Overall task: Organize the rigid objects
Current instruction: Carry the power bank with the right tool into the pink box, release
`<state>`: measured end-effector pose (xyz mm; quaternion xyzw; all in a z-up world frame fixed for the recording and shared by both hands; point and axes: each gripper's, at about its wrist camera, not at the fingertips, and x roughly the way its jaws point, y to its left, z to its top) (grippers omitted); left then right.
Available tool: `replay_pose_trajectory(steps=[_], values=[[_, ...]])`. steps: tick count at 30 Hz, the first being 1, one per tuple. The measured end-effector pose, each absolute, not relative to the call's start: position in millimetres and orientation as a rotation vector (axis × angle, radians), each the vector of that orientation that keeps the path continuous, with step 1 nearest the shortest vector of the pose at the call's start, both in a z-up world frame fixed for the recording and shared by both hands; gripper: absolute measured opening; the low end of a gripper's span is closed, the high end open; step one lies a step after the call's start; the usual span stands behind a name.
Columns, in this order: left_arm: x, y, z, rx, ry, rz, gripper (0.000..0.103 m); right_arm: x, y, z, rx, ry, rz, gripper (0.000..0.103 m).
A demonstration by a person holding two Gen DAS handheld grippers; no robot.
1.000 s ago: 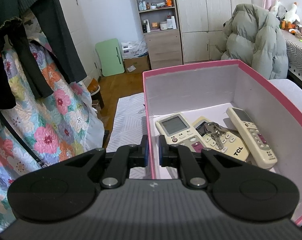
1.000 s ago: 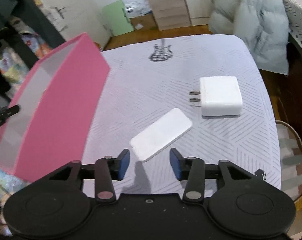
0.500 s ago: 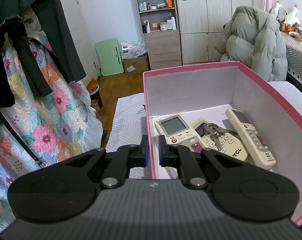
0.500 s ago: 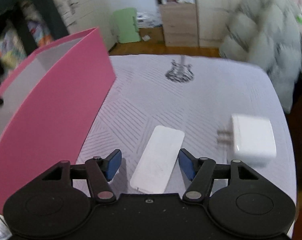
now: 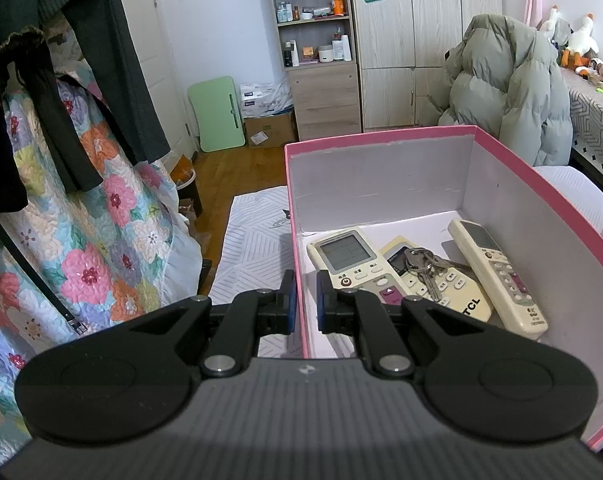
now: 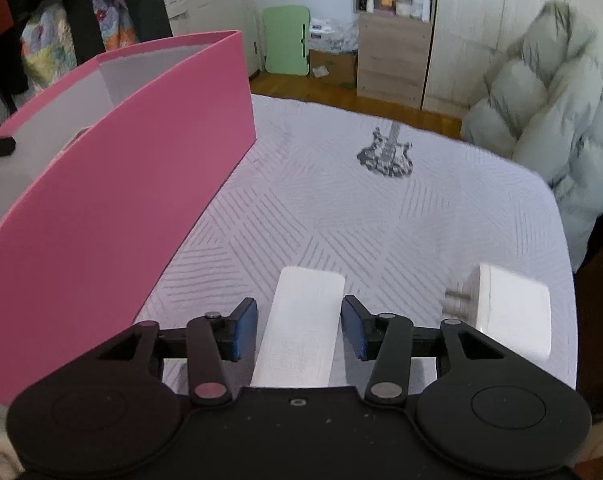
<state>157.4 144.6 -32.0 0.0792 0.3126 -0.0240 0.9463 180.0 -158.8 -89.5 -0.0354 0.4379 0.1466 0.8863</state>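
**Left gripper pinches the box wall; right gripper closes around a white slab**

The left gripper [image 5: 304,295] is clenched on the near-left wall of the pink box [image 5: 381,147], one blue pad outside the wall and one inside. In the box lie 3 remote controls: a wide grey-screened one [image 5: 349,258], a cream one marked TCL [image 5: 449,288] and a slim white one [image 5: 497,276] along the right wall. A bunch of keys [image 5: 421,266] rests on top of the cream remote.

The right gripper [image 6: 299,328] points down at the bed's white quilted cover [image 6: 341,208], printed with a small guitar [image 6: 385,154]. Its jaws are closing, with a flat white rectangular device [image 6: 301,328] lying lengthwise between them; narrow gaps show on both sides, so the pads do not press on it. To the right of that gripper, apart from the device, a white plug-in charger [image 6: 509,312] lies on the cover, prongs toward the device. The pink box stands to the left. A grey puffer jacket [image 6: 549,92] is heaped beyond the bed.
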Motion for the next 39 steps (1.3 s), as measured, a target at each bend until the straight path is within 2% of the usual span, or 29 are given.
replay_pose_trajectory(steps=[1, 8, 24, 39], values=[[157.4, 144.6, -32.1, 0.165, 0.637, -0.047, 0.007, 180.8, -159.3, -88.4, -0.065, 0.912, 0.294, 0.045], [157.3, 143.5, -32.3, 0.162, 0.636, -0.046, 0.007, 169.4, -165.8, -72.4, 0.03, 0.867, 0.328, 0.044], [156.1, 141.8, -32.3, 0.177, 0.632, -0.046, 0.007, 125.9, -163.8, -36.9, 0.044, 0.753, 0.372, 0.044], [155.7, 142.6, -32.1, 0.168, 0.631, -0.046, 0.007, 108.9, -150.5, 41.9, 0.051, 0.58, 0.572, 0.044]])
